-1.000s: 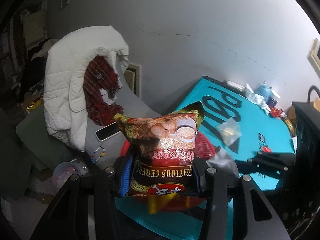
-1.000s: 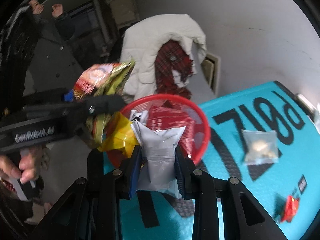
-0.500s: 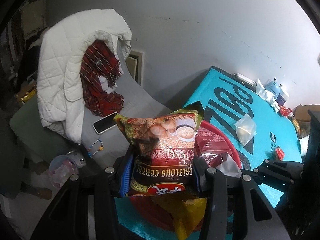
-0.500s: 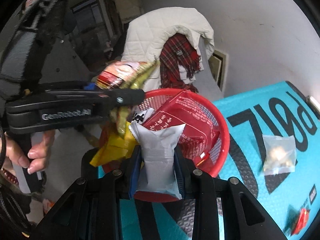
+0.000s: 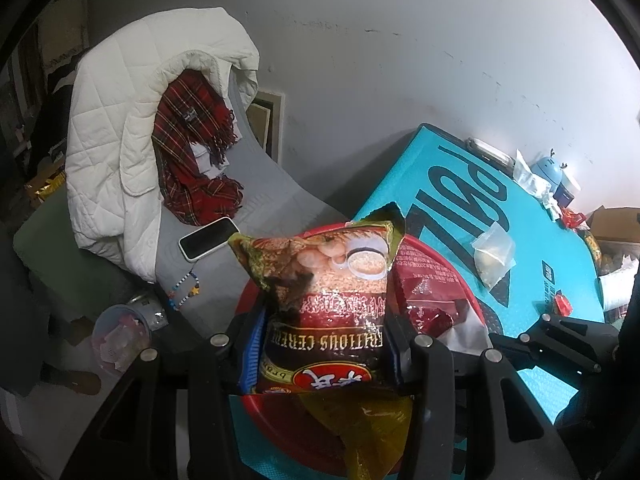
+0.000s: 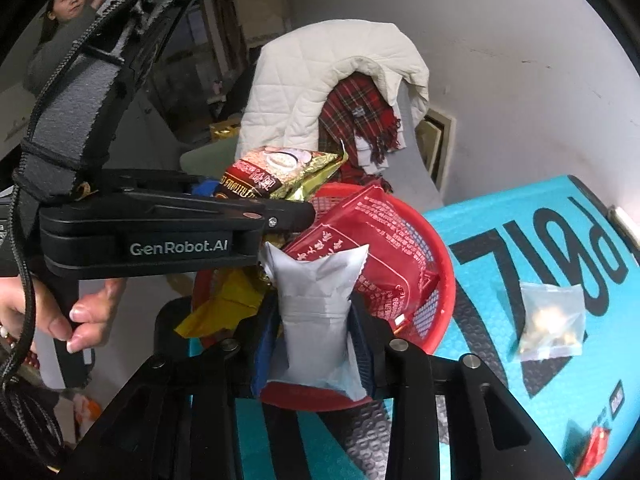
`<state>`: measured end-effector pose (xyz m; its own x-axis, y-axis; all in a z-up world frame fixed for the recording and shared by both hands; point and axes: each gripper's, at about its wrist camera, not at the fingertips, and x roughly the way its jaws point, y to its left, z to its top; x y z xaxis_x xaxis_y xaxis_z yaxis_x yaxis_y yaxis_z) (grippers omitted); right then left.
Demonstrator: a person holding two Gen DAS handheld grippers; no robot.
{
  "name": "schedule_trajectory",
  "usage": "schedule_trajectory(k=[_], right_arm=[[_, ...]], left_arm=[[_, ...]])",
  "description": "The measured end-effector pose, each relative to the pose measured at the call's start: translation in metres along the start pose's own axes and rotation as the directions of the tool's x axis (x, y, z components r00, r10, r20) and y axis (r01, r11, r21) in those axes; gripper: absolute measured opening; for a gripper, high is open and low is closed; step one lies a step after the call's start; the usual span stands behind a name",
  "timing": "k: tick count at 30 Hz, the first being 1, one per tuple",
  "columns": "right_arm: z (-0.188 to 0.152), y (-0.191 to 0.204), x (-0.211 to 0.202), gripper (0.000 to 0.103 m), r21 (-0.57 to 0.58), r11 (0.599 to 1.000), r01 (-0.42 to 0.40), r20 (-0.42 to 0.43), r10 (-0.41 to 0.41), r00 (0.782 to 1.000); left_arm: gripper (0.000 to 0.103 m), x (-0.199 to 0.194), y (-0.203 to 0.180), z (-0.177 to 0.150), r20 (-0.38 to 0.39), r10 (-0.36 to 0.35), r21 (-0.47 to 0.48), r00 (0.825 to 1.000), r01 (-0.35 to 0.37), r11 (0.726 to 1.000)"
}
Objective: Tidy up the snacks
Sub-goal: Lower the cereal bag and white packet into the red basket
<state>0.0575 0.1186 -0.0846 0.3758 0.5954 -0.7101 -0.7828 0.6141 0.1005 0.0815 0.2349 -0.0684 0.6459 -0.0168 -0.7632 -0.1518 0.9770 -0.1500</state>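
Observation:
My left gripper [image 5: 324,344] is shut on a brown and gold cereal bag [image 5: 328,280], held upright over the near left part of the red mesh basket [image 6: 448,272]. A red packet [image 6: 360,248] and a yellow packet [image 6: 224,308] lie in the basket. My right gripper [image 6: 316,344] holds a silver pouch [image 6: 316,300] upright above the basket's near rim. Its jaws are opening, and the pads still touch the pouch's pinched waist. The left gripper [image 6: 288,216] reaches in from the left just above the pouch.
The basket stands on a teal mat [image 6: 520,400] with a clear pouch of nuts [image 6: 552,320] and a small red wrapper [image 6: 596,448]. Behind it is a chair with a white quilted jacket [image 5: 120,140], a plaid scarf and a phone [image 5: 208,238]. A hand [image 6: 80,320] grips the left handle.
The left gripper has carried the cereal bag forward and down over the basket. The right gripper has stayed put with the silver pouch, its jaws slightly wider now.

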Motion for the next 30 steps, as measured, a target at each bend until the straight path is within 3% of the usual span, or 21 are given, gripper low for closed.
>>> schedule_trajectory(k=[3,6,13,22,30], right_arm=[[-0.001,-0.003,-0.003,0.038,0.010,1.000,0.006,-0.004,-0.006,1.000],[-0.002,-0.008,-0.007,0.046,0.027,1.000,0.015,-0.003,-0.015,1.000],[-0.008,-0.020,-0.014,0.048,0.079,0.997,0.015,-0.005,-0.014,1.000],[0.003,-0.014,-0.015,0.047,0.063,0.998,-0.031,0.062,0.027,0.998],[-0.002,-0.016,-0.010,0.047,0.071,0.997,-0.024,0.036,0.021,0.999]], left_arm=[[0.047,-0.003,-0.001,0.000,0.005,0.004,0.002,1.000,-0.004,1.000],[0.047,-0.005,-0.003,0.001,0.016,0.008,0.013,1.000,-0.008,1.000],[0.047,-0.008,-0.006,0.000,0.028,-0.002,0.016,1.000,0.002,1.000],[0.047,-0.017,-0.004,0.004,0.049,0.002,0.012,0.999,-0.003,1.000],[0.047,-0.013,-0.005,0.000,0.034,0.001,0.016,0.999,-0.001,1.000]])
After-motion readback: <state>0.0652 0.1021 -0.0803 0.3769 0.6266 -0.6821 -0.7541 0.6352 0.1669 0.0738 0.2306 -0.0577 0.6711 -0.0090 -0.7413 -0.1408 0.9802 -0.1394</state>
